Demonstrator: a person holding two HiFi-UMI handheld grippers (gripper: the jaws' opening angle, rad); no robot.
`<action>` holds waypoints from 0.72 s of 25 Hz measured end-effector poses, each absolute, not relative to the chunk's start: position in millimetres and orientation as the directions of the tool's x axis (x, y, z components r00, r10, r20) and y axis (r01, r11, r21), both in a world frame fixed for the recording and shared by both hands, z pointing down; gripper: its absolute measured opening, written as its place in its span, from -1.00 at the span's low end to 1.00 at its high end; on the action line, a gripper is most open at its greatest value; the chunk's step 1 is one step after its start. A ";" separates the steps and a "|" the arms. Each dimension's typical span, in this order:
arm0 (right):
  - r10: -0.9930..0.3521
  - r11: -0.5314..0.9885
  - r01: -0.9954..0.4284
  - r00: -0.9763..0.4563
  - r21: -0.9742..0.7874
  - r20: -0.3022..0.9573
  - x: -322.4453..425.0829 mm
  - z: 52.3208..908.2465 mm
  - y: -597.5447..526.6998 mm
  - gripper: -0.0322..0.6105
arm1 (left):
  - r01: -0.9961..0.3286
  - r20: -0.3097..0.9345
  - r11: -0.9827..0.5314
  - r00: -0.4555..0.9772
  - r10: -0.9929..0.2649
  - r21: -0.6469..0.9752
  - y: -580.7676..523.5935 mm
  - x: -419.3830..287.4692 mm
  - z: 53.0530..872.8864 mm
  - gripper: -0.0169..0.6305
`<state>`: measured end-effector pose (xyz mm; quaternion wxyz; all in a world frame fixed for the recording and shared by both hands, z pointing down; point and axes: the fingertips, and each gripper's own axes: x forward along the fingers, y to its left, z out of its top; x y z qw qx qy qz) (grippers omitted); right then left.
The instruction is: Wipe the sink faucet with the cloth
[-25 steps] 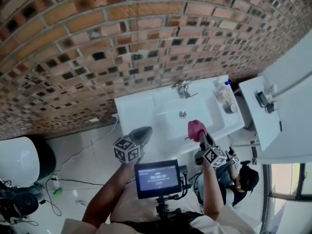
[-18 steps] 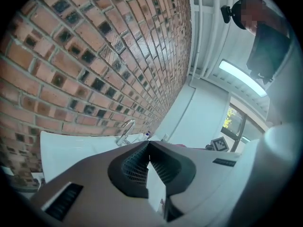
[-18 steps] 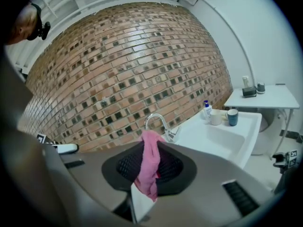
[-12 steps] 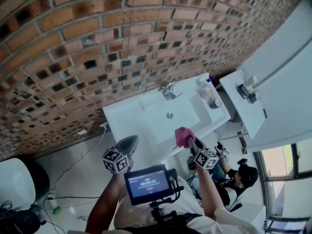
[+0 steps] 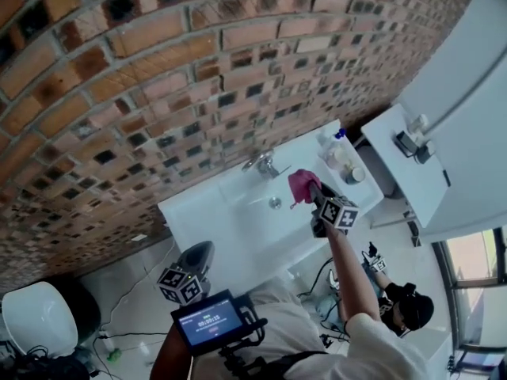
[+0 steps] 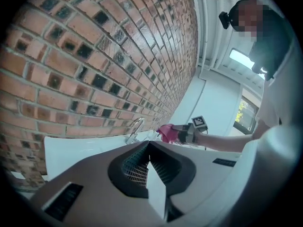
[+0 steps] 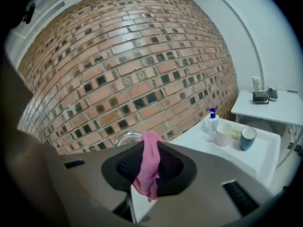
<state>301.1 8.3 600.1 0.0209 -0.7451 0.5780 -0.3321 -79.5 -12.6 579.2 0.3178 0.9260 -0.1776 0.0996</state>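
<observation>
Right gripper [image 5: 315,195] pinches a crumpled pink cloth [image 7: 150,160] at the curved chrome faucet's [image 5: 261,163] 4 o'clock; left gripper [image 6: 147,157] is pressed together, empty.

Faucet [image 7: 124,137] mostly hidden — behind cloth [image 7: 152,174], right gripper [image 7: 147,149].

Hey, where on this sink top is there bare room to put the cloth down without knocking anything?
The white sink top left of the chrome faucet is bare, out to its left edge. The right end is crowded: a blue-capped pump bottle, a white cup and a teal mug stand together there.
</observation>
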 end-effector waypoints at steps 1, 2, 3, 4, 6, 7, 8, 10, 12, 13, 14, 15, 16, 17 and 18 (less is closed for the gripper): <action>-0.866 -0.337 -0.847 0.107 -0.412 0.488 318.0 606.2 -10.3 -0.64 | -0.397 0.310 -0.738 0.914 -0.263 0.545 -15.5 -71.4 578.8 -0.98; -0.856 -0.341 -0.847 0.100 -0.408 0.507 333.1 615.0 -28.5 -0.64 | -0.402 0.322 -0.741 0.910 -0.260 0.537 -18.1 -64.0 578.9 -0.98; -0.844 -0.341 -0.849 0.087 -0.404 0.529 346.6 625.4 -46.3 -0.64 | -0.408 0.335 -0.743 0.906 -0.258 0.531 -20.2 -56.7 579.6 -0.98; -0.830 -0.337 -0.852 0.069 -0.401 0.553 358.4 636.6 -63.9 -0.64 | -0.413 0.346 -0.743 0.903 -0.256 0.527 -22.1 -49.1 580.8 -0.98; -0.794 -0.315 -0.862 0.011 -0.396 0.608 375.6 662.8 -98.7 -0.64 | -0.423 0.365 -0.741 0.895 -0.254 0.522 -25.5 -34.2 584.7 -0.98; -0.771 -0.299 -0.871 -0.022 -0.391 0.637 380.8 678.0 -115.4 -0.64 | -0.430 0.375 -0.739 0.891 -0.255 0.519 -27.5 -27.7 586.8 -0.98; -0.746 -0.279 -0.881 -0.051 -0.381 0.664 384.1 693.9 -131.0 -0.64 | -0.438 0.386 -0.736 0.886 -0.257 0.516 -29.9 -22.4 588.9 -0.98; -0.695 -0.230 -0.914 -0.086 -0.334 0.714 387.5 724.2 -158.8 -0.64 | -0.461 0.410 -0.729 0.872 -0.267 0.506 -35.6 -15.7 593.4 -0.98; -0.641 -0.155 -0.953 -0.105 -0.262 0.761 386.8 751.3 -181.3 -0.64 | -0.490 0.437 -0.719 0.854 -0.283 0.492 -41.5 -14.9 600.0 -0.98; -0.608 -0.102 -0.967 -0.124 -0.233 0.784 383.3 765.5 -190.1 -0.64 | -0.507 0.449 -0.711 0.844 -0.293 0.488 -44.1 -16.7 603.6 -0.98; -0.571 -0.041 -0.976 -0.153 -0.214 0.806 377.4 780.7 -196.9 -0.64 | -0.524 0.459 -0.698 0.835 -0.305 0.488 -46.3 -19.5 606.4 -0.98; -0.531 0.022 -0.979 -0.184 -0.204 0.827 370.3 796.5 -201.8 -0.64 | -0.541 0.468 -0.684 0.825 -0.318 0.489 -47.9 -22.9 608.3 -0.98; -0.490 0.077 -0.976 -0.213 -0.202 0.845 363.3 811.5 -204.8 -0.64 | -0.558 0.476 -0.671 0.815 -0.331 0.489 -48.9 -26.8 610.0 -0.98; -0.454 0.114 -0.971 -0.239 -0.211 0.859 357.1 824.4 -206.3 -0.64 | -0.573 0.482 -0.659 0.806 -0.345 0.487 -49.5 -30.7 611.8 -0.98; -0.426 0.131 -0.963 -0.269 -0.235 0.864 351.9 835.0 -207.5 -0.64 | -0.588 0.487 -0.648 0.796 -0.359 0.484 -50.2 -34.0 613.3 -0.98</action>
